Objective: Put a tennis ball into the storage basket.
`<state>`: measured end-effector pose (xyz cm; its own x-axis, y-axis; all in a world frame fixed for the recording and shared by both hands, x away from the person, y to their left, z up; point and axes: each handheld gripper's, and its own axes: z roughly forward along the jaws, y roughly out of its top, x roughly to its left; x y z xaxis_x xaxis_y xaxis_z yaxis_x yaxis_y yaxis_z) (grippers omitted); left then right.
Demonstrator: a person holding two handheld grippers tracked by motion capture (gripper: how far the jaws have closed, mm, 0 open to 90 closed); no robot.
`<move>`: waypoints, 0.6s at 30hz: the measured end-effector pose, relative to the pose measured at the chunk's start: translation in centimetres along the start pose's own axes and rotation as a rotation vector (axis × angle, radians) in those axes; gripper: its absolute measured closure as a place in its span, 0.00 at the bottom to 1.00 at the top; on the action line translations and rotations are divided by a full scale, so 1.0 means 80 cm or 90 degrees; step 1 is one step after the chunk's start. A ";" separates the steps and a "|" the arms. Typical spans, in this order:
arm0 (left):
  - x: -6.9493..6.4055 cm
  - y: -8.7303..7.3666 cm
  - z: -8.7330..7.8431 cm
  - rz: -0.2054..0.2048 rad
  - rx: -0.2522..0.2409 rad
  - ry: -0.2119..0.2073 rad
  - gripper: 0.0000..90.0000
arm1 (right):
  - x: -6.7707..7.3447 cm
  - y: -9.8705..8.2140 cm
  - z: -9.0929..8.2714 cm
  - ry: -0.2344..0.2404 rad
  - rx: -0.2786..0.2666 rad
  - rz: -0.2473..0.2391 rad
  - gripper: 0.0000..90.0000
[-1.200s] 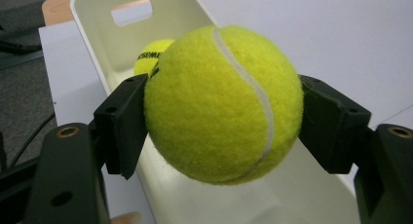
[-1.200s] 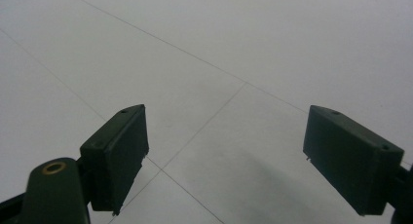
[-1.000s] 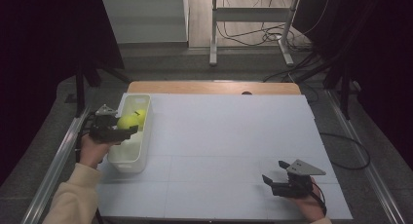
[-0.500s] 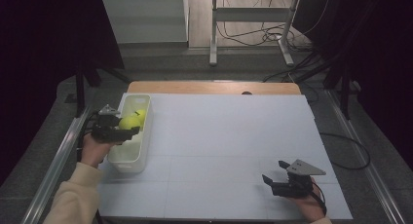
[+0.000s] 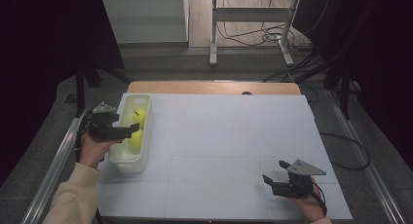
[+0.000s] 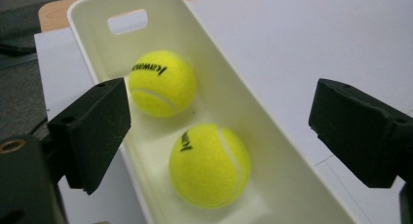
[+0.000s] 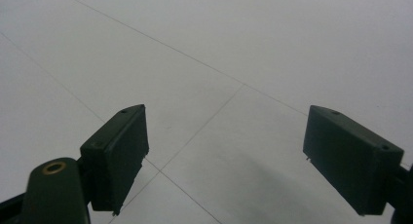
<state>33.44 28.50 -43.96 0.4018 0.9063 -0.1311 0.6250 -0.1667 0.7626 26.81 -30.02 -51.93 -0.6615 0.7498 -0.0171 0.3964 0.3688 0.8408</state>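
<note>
While my left gripper (image 6: 214, 136) hangs over the long white plastic bin (image 6: 272, 151), its black jaws have just been opening and now stand spread wide with nothing between them. Both fuzzy yellow-green tennis balls lie on the bin floor: the nearer ball (image 6: 210, 164) right under the jaws, the farther ball (image 6: 162, 83) beyond it towards the handle cut-out. They look just apart, though from this angle I cannot swear they don't touch.

My worry is the nearer ball. If it has not settled, it could roll along the bin floor and knock its neighbour. Pulling the left gripper back carelessly is the bigger risk: a jaw could catch the thin bin wall and drag or tip the light bin at the edge of the white table (image 5: 229, 136).

My right gripper (image 5: 272, 179) rests near the table's front edge, jaws spread and empty over bare surface, well apart from the bin.
</note>
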 end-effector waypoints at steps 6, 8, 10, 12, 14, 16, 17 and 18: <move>-0.006 0.000 -0.005 -0.010 -0.023 -0.035 0.10 | -0.002 0.001 0.000 -0.003 -0.004 0.003 0.19; -0.009 0.001 -0.008 -0.008 -0.034 -0.043 0.10 | -0.002 0.001 0.001 -0.001 -0.006 0.006 0.19; -0.015 0.003 -0.014 -0.010 -0.054 -0.055 0.10 | -0.003 0.001 0.001 -0.002 -0.008 0.006 0.19; -0.017 0.004 -0.016 -0.012 -0.060 -0.062 0.10 | -0.003 0.001 0.001 -0.003 -0.010 0.006 0.19; -0.023 0.005 -0.021 -0.010 -0.074 -0.070 0.10 | -0.002 0.001 -0.001 -0.003 -0.011 0.007 0.19; -0.028 0.004 -0.026 -0.008 -0.089 -0.079 0.10 | -0.002 0.001 -0.002 0.000 -0.014 0.008 0.19; -0.028 0.004 -0.026 -0.008 -0.089 -0.079 0.10 | -0.002 0.001 -0.003 0.001 -0.014 0.008 0.19; -0.030 0.003 -0.027 -0.007 -0.098 -0.088 0.10 | -0.002 0.001 -0.003 0.001 -0.014 0.008 0.19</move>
<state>31.17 27.12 -42.13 0.4900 0.8440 -0.2181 0.5245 -0.0856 0.8471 26.80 -30.22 -51.78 -0.6575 0.7534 -0.0065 0.3903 0.3479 0.8524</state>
